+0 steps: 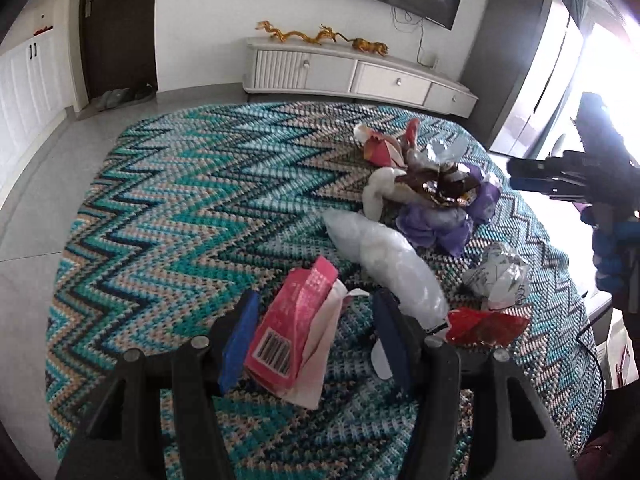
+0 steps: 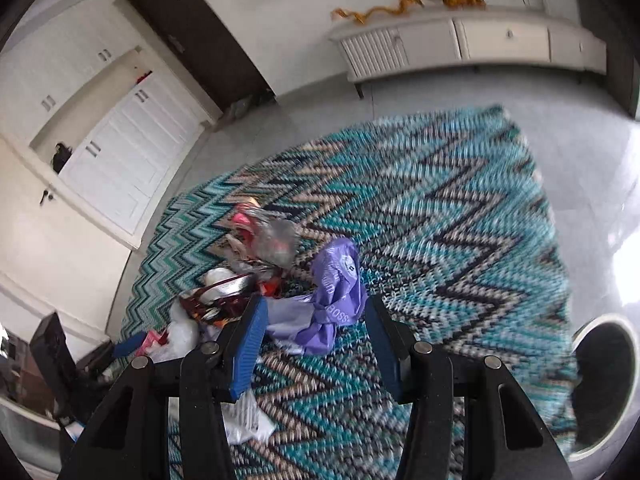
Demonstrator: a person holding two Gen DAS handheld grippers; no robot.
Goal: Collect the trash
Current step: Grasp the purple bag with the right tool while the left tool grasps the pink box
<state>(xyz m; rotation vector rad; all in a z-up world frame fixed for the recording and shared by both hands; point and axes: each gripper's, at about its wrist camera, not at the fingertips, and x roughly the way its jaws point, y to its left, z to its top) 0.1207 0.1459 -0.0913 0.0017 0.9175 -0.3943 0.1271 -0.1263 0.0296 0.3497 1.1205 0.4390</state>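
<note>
Trash lies uncollected on the zigzag surface [image 1: 180, 184]: left tongs [image 1: 316, 332] spread around a pink carton [image 1: 292, 328], pads apart from it; right tongs [image 2: 316, 336] spread around a purple bag [image 2: 336, 292], not pinching. A bin [image 2: 604, 384] waits right of them. White cabinet [image 1: 352, 72] stands beyond.

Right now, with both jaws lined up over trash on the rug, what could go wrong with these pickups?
1. The left gripper straddles the pink carton, which leans with white paper tucked behind it; closing may pinch only one layer, or push it over.
2. The purple bag between the right gripper's open jaws is limp and crumpled, so it may slide out or drag the lilac sheet lying against it.
3. The right wrist view is blurred, so its aim is hard to judge.
</note>
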